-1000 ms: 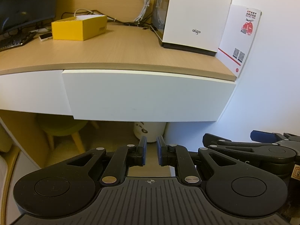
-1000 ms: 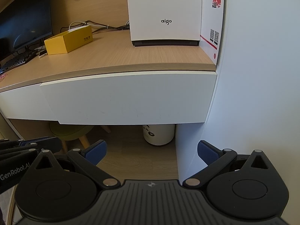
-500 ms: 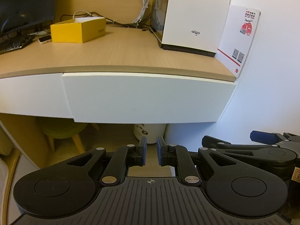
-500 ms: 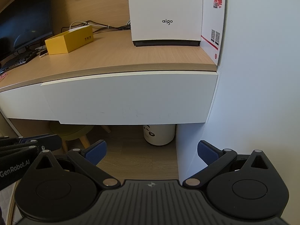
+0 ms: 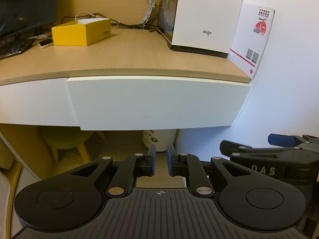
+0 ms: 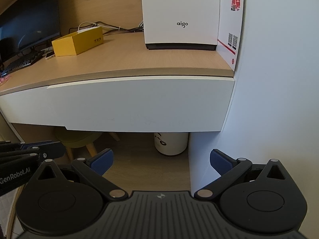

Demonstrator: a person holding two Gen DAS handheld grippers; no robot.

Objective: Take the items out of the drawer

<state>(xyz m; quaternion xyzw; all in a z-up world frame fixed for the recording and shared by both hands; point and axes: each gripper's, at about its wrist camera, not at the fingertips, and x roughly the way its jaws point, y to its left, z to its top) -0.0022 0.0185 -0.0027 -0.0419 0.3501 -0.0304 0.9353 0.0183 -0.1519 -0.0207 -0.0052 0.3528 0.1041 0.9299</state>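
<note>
The white flat-fronted drawer [image 5: 157, 102] was seen shut under the front edge of the light wooden surface [image 5: 127, 53], at its right end beside the white wall [image 5: 289, 91]. Nothing from inside it was visible.

The left gripper [image 5: 159, 160] was held in front of and below the drawer front, apart from it, with its blue-padded jaws drawn almost together and nothing between them. The right gripper [image 6: 161, 162] was held just to its right, also short of the drawer, with its jaws spread wide and empty.

On the surface, a yellow open cardboard box [image 5: 81, 32] was set toward the back left, with a small white device [image 5: 45, 43] just beside it and a dark keyboard [image 5: 14, 48] at the left edge. A white upright case marked "aigo" [image 5: 207, 16] stood at the back right corner, and a white printed card with red artwork [image 5: 253, 39] was leaned against the wall at the right edge. Below the drawer, a white cylindrical bin [image 6: 171, 143] and a green stool with wooden legs [image 5: 65, 141] stood on the floor.
</note>
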